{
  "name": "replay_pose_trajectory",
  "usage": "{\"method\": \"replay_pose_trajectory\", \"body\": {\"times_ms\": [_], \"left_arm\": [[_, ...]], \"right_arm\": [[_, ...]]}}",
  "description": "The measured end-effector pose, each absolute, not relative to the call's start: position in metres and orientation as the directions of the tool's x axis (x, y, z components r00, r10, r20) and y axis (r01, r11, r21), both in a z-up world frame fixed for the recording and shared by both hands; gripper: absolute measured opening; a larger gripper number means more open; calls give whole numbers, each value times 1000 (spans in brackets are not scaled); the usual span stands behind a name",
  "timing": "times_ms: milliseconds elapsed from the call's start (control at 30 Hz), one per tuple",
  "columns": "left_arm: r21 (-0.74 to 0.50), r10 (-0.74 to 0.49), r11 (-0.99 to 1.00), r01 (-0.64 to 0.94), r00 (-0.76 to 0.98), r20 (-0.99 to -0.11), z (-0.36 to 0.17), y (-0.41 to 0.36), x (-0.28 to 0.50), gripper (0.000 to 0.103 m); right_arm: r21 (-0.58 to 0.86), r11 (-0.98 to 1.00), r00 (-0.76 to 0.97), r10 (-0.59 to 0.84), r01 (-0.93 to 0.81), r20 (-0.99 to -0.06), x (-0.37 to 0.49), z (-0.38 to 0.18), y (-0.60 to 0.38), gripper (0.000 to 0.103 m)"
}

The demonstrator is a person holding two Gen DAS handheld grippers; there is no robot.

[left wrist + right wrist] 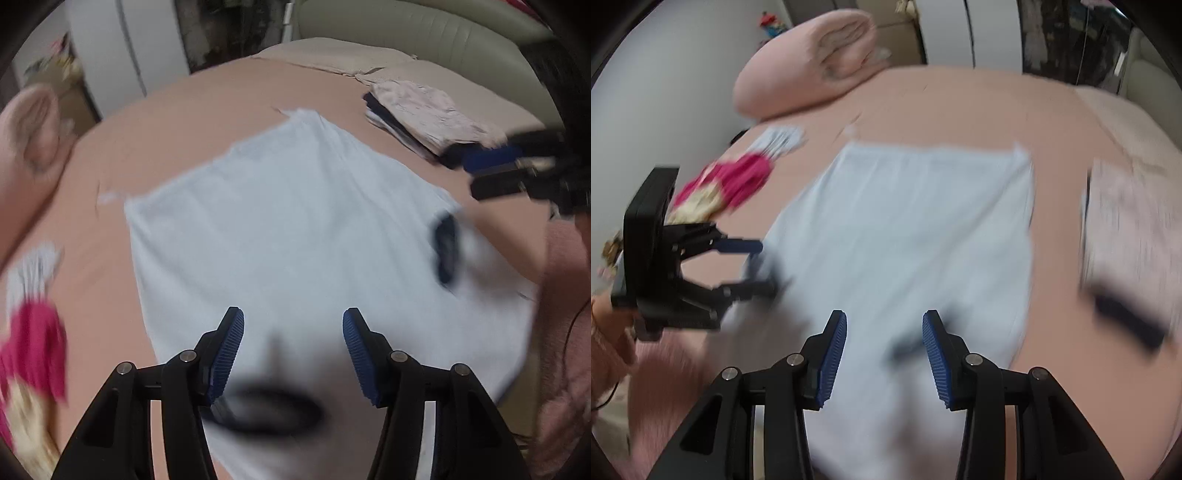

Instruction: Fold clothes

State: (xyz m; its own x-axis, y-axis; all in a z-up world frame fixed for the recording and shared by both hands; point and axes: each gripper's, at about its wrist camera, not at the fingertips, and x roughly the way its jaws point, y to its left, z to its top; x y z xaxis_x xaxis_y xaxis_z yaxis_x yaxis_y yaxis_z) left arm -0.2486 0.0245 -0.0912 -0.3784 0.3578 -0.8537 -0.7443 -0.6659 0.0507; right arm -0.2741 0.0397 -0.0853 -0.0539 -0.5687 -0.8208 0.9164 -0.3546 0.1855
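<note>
A pale blue garment (288, 229) with dark trim lies spread flat on the peach bed sheet (177, 125); it also shows in the right wrist view (916, 229). My left gripper (293, 325) hovers open and empty over its near edge by a dark opening (266, 410). In the right wrist view the left gripper (764, 266) is at the garment's left edge. My right gripper (884, 328) is open and empty above the garment's near part; in the left wrist view the right gripper (469, 173) is at the right. Both views are motion-blurred.
A stack of folded clothes (424, 114) lies at the right of the bed, also seen in the right wrist view (1134, 221). A pink and white garment (735, 181) lies at the left. A rolled pink blanket (812, 59) sits at the far left corner.
</note>
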Motion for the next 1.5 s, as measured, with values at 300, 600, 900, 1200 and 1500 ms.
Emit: {"method": "replay_pose_trajectory", "body": {"times_ms": [300,600,900,1200,1500], "left_arm": [[69,189,-553,-830,-206,-960,-165,-3,-340,68],[-62,244,-692,-719,-151,-958,-140,-9,-391,68],[-96,167,-949,-299,-220,-961,-167,-26,-518,67],[-100,178,-942,-321,-226,-958,-186,-18,-536,16],[9,178,-922,-387,-445,-878,-135,-37,-525,3]], "right_arm": [[59,-282,-18,-263,958,-965,-380,-201,-60,39],[157,-474,36,-255,866,-966,-405,-168,-58,42],[186,-768,-114,-319,613,-941,-500,-195,-132,42],[209,-727,9,-269,654,-963,-515,-233,-156,46],[288,-489,-10,-519,823,-855,-478,-175,-198,3]]}}
